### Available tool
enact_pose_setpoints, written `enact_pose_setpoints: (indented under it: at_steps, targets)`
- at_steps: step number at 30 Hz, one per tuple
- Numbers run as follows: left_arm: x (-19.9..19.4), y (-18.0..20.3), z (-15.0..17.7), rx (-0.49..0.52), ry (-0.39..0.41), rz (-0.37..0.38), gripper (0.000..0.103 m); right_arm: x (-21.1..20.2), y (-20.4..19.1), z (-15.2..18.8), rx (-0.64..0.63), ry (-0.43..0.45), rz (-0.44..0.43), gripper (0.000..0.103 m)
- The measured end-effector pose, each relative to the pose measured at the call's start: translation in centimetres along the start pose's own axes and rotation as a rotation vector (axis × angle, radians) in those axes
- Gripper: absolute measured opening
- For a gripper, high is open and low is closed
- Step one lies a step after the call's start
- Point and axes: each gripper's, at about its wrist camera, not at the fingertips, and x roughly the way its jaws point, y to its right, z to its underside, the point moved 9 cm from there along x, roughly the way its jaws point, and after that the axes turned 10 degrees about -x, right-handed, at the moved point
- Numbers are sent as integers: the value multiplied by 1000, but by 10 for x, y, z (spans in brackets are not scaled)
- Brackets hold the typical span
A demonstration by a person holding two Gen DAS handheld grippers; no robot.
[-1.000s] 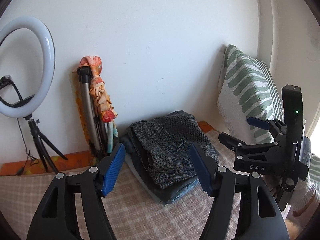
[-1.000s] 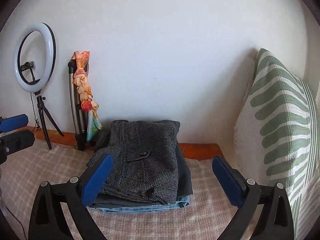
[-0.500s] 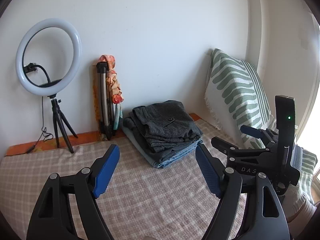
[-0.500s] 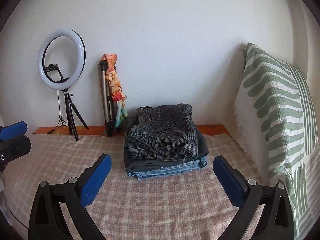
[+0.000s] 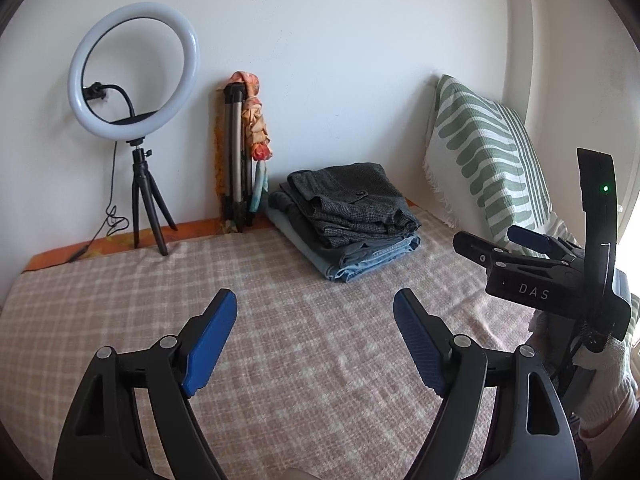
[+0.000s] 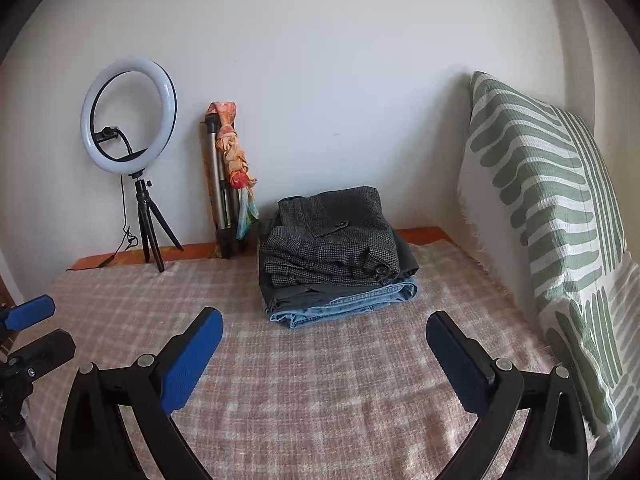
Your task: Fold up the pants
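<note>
Both claws are hanging over the checked blanket [image 6: 320, 380] with nothing in them. The left gripper [image 5: 314, 336] is gaping wide, its blue pads [image 5: 208, 344] standing well apart. The right gripper [image 6: 324, 354] is spread just as wide, and is also showing in the left wrist view at the right edge [image 5: 516, 248], gripped by a white-gloved hand [image 5: 604, 384].

Ahead of both claws, well beyond the fingertips, folded pants [image 6: 332, 236] in dark tweed are sitting on top of a neat stack, with a grey pair and blue jeans [image 6: 348, 304] lying underneath.

To the right of the right claw a green-striped pillow [image 6: 552, 208] is leaning upright. Ahead and to the left of both claws, a ring light [image 5: 134, 70] on a small tripod is standing by the wall, beside a folded tripod [image 5: 234, 160] wrapped with an orange scarf.
</note>
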Motion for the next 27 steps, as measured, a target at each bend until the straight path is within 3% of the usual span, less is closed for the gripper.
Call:
enact_pose_setpoints:
  at_steps: [7, 16, 27]
  targets:
    - [2, -18, 15, -11, 9, -38, 81, 4, -2, 6, 4, 6, -3, 103]
    - [8, -30, 35, -13, -42, -65, 81, 0, 4, 9, 7, 29, 37, 103]
    - [2, -43, 33, -45, -37, -104, 82, 6, -3, 9, -2, 16, 29, 103]
